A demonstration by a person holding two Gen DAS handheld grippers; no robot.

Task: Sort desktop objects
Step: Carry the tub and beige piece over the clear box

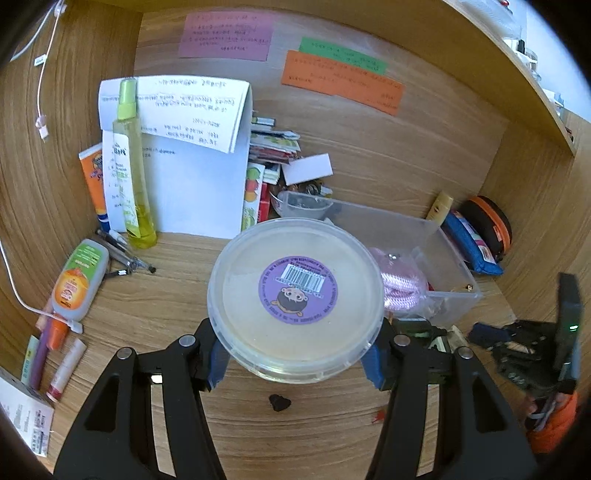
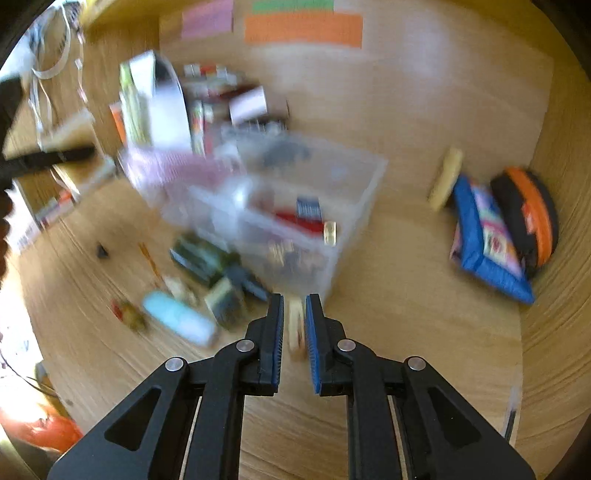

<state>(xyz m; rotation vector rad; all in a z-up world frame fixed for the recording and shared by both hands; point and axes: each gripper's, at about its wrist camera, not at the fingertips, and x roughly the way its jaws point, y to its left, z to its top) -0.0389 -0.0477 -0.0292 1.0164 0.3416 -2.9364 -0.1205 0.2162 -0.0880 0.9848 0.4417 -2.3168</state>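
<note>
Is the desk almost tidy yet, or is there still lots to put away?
Only partly. The clear bin already holds a few things, like a pink pouch. In hand: the left gripper holds a round tub, and the right gripper pinches a small pale item, too blurred to name. Left: pens, a glue bottle and a lip balm still lie on the desk.

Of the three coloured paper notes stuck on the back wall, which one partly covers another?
The orange note: its upper edge overlaps the green note. The pink note hangs apart, to their left.
</note>
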